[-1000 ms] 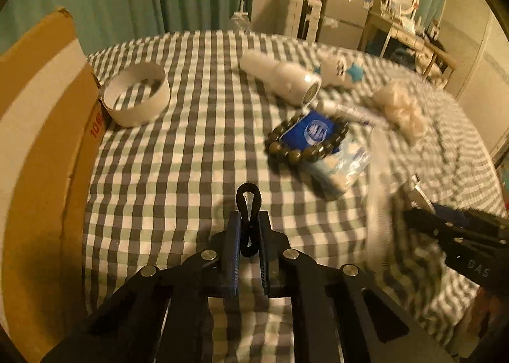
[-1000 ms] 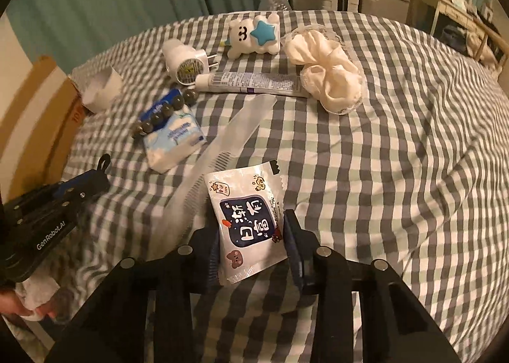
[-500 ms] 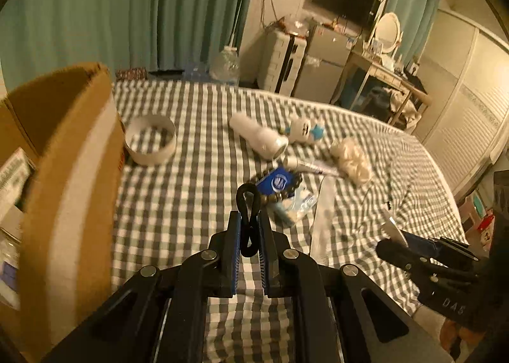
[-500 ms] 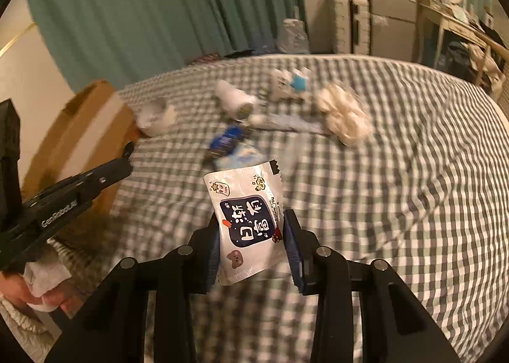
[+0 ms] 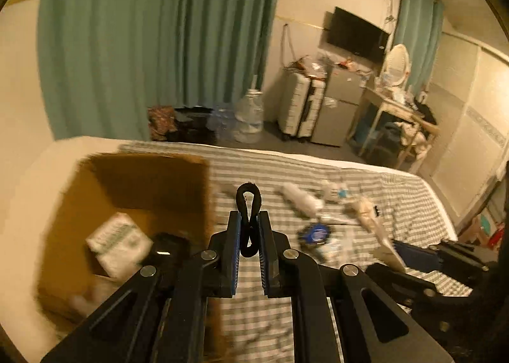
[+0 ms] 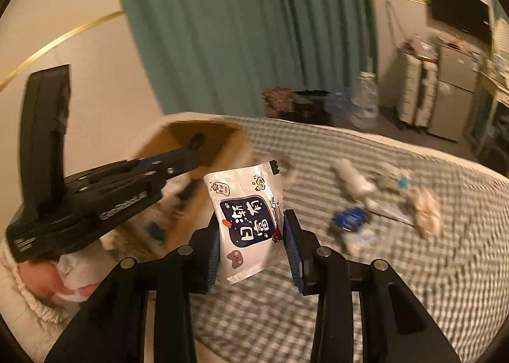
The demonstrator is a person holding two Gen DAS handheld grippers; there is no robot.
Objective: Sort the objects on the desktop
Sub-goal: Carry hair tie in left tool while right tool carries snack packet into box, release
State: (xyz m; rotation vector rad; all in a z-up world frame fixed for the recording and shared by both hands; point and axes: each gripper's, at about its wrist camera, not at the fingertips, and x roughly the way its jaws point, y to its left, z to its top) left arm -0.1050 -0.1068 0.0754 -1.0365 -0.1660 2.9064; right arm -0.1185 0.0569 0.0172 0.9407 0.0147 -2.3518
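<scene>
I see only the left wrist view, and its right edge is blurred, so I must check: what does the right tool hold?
Observer: The right tool is shut on a white sachet with a dark blue label.
Operator: And mine, seen from that side?
Observer: The left tool has its tip in front of the box opening; whether it is above the opening I cannot tell.
Operator: What carries it?
Observer: A hand in a cream sleeve, below the tool.

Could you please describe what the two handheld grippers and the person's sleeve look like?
Both the left gripper and the right gripper are black, with angular linkage arms, silver pivot screws and blue ribbed pads. The left one carries pale lettering on its side. The cream sleeve looks knitted.
</scene>
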